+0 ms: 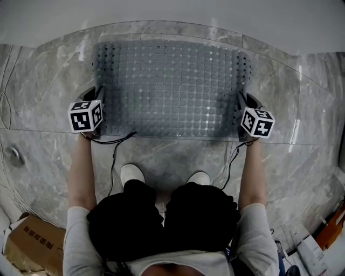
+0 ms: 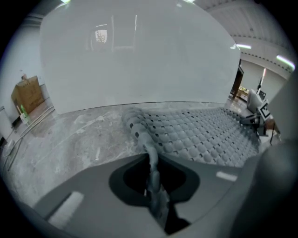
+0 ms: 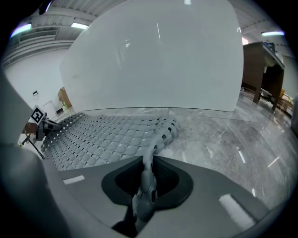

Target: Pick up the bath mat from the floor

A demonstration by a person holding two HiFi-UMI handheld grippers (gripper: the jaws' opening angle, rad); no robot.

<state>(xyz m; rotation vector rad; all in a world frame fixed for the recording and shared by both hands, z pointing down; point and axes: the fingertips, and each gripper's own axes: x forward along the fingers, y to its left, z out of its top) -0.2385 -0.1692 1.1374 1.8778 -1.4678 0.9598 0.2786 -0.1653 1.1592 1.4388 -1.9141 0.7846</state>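
Observation:
A grey rubber bath mat (image 1: pixel 170 89) with rows of bumps and holes lies on the marble floor in front of the person. My left gripper (image 1: pixel 98 110) is shut on the mat's left edge, and that edge (image 2: pixel 151 160) runs pinched between its jaws. At the opposite side my right gripper (image 1: pixel 241 116) is shut on the right edge, where a fold of mat (image 3: pixel 148 169) is squeezed in the jaws. Both gripped edges curl up off the floor; the middle of the mat (image 2: pixel 200 135) still spreads out flat.
Grey marble floor (image 1: pixel 48 91) surrounds the mat, with a white wall (image 1: pixel 172 11) just beyond it. The person's white shoes (image 1: pixel 132 173) stand close behind the mat's near edge. A cardboard box (image 1: pixel 32 242) sits at lower left, and orange and white items (image 1: pixel 323 237) lie at lower right.

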